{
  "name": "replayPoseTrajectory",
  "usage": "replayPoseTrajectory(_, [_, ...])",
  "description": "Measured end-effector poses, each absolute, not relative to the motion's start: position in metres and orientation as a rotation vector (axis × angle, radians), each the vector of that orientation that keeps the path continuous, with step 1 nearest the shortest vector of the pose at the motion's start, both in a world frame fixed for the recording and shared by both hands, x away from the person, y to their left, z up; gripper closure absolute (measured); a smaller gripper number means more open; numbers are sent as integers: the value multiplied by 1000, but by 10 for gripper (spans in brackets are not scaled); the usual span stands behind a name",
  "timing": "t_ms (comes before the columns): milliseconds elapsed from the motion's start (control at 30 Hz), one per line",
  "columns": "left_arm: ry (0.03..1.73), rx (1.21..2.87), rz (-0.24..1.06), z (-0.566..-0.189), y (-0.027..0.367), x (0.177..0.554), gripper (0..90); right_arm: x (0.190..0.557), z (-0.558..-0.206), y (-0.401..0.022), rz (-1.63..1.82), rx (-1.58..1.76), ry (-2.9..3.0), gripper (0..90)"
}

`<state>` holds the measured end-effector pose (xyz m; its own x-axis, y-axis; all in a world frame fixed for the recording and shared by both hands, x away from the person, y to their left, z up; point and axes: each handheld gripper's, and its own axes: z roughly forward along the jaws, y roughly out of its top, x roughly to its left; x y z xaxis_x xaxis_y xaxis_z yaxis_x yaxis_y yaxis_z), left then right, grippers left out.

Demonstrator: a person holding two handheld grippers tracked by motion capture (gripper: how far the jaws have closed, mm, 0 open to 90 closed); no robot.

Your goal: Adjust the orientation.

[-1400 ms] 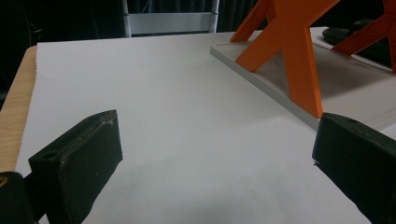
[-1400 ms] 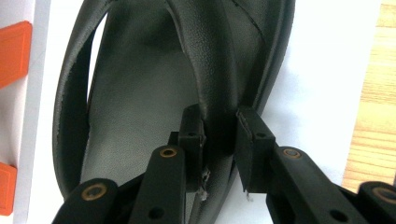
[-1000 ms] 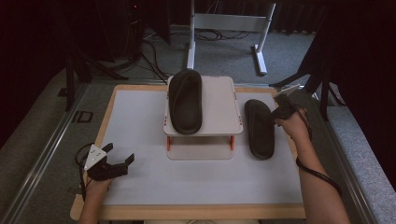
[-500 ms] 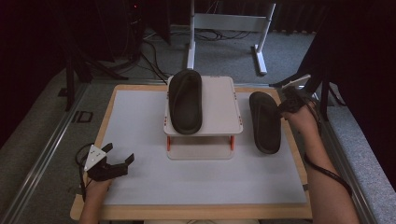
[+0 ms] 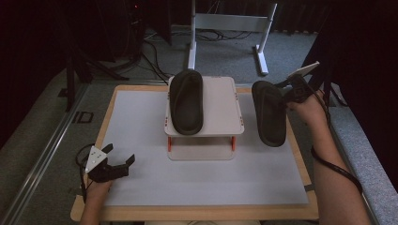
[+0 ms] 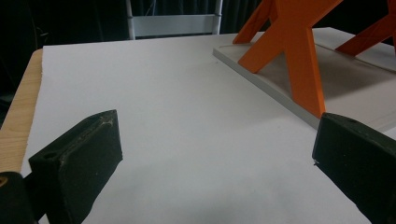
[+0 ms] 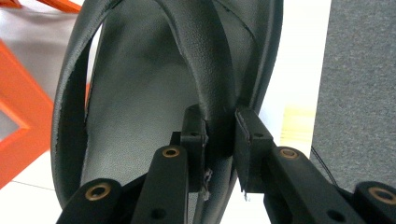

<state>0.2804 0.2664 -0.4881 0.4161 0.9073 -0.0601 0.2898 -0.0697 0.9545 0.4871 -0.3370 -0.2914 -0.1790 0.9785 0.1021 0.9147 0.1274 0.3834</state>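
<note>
A black flip-flop [image 5: 186, 101] lies on the left half of a white stand [image 5: 225, 112] with orange legs at the table's middle. Its mate, the second black flip-flop [image 5: 269, 112], hangs in the air right of the stand, above the table's right side. My right gripper [image 5: 287, 93] is shut on that flip-flop's strap [image 7: 215, 84], with both pads pressed against it in the right gripper view. My left gripper [image 5: 121, 159] rests near the front left corner of the table, its jaws wide apart and empty above the white mat [image 6: 187, 140].
The white mat [image 5: 141, 140] covers a wooden table [image 5: 89, 206]. The stand's orange legs [image 6: 299, 56] and its grey base rise ahead of the left gripper. A metal frame [image 5: 225, 28] and cables stand on the grey floor beyond the table.
My right gripper has lifted the second flip-flop off the mat, up and slightly toward the back right. The left gripper has kept still.
</note>
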Motion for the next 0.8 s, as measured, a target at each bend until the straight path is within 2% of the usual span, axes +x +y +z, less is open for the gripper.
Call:
replayPoseTrajectory(533, [1079,1603,722,-488,266,280,11,491,-243,-299,572,1794,2254,757])
replayPoseTrajectory(800, [1077,1603,723,-488,267,280,11,491,-233,-270,601,1737,2300,757])
